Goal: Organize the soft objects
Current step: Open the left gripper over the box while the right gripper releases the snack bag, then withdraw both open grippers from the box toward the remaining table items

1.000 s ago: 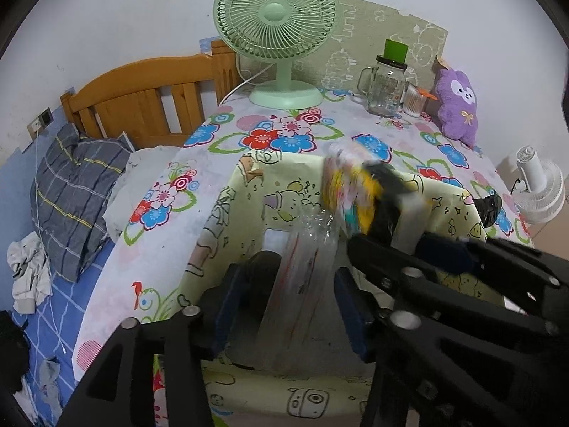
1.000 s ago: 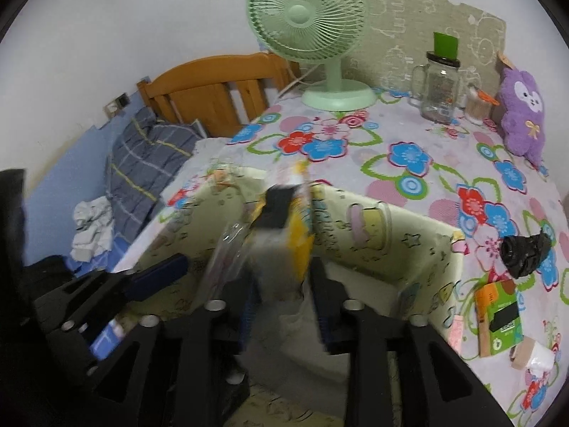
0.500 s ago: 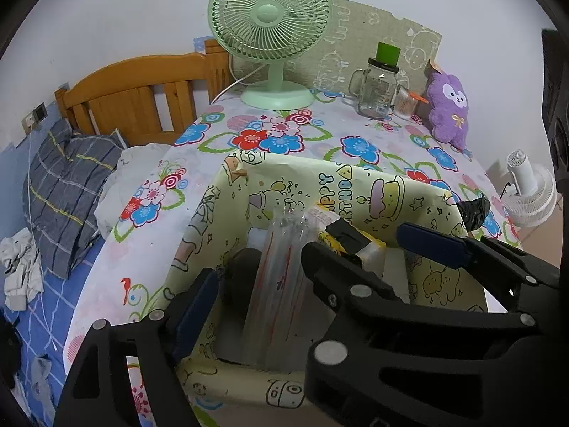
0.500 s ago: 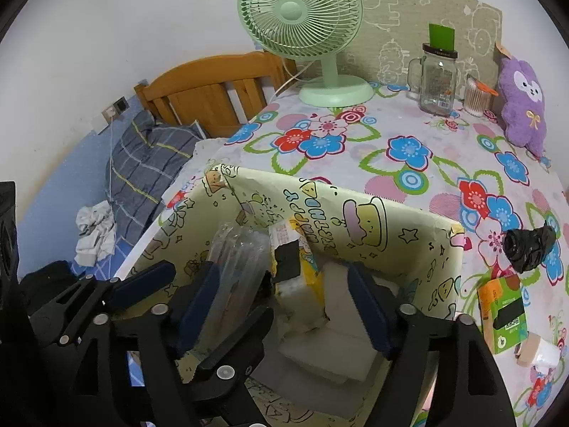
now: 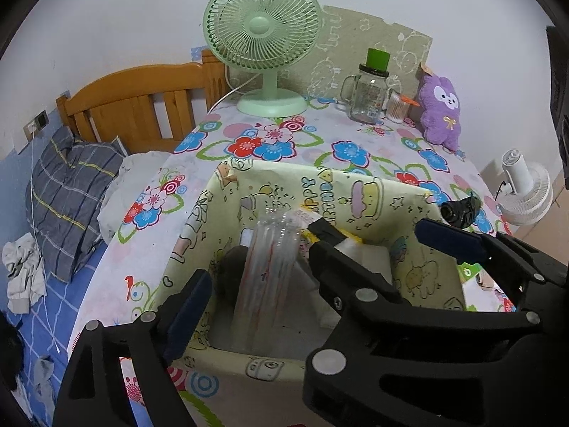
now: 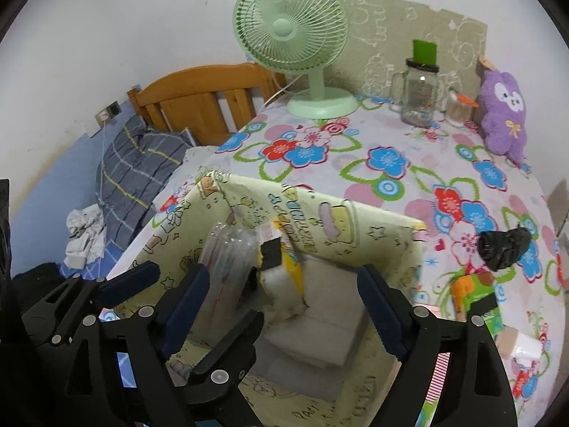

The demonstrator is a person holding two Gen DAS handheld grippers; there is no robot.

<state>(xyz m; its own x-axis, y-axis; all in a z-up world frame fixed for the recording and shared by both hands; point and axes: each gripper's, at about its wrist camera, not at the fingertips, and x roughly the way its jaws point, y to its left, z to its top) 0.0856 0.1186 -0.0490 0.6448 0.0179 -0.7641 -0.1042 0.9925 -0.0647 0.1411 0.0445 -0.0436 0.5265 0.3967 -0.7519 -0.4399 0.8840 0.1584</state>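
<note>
In the left wrist view, the left gripper hangs over the open yellow box, which sits on the flowered tablecloth. Its jaws are opening, spread wide at about 7 and 5 o'clock of the frame, and the clear plastic pack stands between them inside the box, the blue pads not pressing on it. Just beside the pack toward 2 o'clock lies the yellow packet on white foam pads. The right gripper crosses in from 4 o'clock, one jaw over the box. A green fan stands at 12 o'clock, a glass jar and a purple plush toy toward 1 o'clock. In the right wrist view, the right gripper is likewise opening, released, its fingers at 7 and 4 o'clock astride the yellow packet, which leans against the clear plastic pack at its 9 o'clock. Neither pad touches the packet. White foam pads lie under it. The left gripper enters from 8 o'clock.
</note>
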